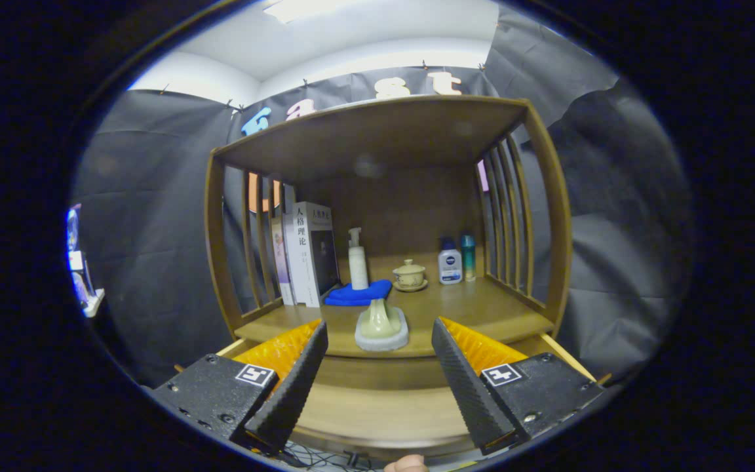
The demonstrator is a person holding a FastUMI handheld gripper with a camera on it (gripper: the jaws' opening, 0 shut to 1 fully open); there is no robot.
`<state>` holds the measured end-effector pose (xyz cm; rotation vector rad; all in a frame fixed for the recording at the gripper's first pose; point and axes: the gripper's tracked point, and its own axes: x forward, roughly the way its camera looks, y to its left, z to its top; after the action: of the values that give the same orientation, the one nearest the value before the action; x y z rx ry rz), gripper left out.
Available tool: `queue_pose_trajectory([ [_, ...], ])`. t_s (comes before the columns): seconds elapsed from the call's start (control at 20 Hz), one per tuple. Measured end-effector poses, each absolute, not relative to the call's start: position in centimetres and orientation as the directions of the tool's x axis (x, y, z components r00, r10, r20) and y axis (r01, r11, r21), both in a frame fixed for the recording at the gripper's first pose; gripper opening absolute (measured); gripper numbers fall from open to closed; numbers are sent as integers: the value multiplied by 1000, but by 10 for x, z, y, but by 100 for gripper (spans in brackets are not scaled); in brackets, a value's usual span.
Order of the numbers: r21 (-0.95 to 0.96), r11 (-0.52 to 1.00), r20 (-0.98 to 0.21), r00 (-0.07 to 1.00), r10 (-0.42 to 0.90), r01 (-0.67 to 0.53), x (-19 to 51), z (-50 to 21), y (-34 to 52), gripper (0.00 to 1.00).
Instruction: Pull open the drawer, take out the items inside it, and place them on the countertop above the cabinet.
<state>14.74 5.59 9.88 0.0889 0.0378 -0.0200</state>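
On the countertop [482, 308], far back: books [302, 252] upright at left, pump bottle [357, 259] behind a folded blue cloth [359, 293], lidded cup [409, 275] on a saucer, two small bottles [455, 260] at right. Near the front edge, a pale scrub brush [381, 326], rounded handle up, just beyond the fingers. Slatted wooden sides, shelf overhead; bare wood right of the brush. Below, open drawer [377, 410], smooth pale floor showing. Gripper [377, 377] spread wide, holding nothing.
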Motion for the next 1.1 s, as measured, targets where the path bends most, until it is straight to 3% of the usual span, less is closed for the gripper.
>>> queue_pose_trajectory([
  [0.45, 137, 980, -54, 989, -134, 140, 68, 17, 33, 100],
  [0.75, 132, 983, -142, 984, -105, 124, 73, -29, 48, 100],
  [1.1, 100, 985, -158, 979, -126, 143, 92, -39, 60, 99],
])
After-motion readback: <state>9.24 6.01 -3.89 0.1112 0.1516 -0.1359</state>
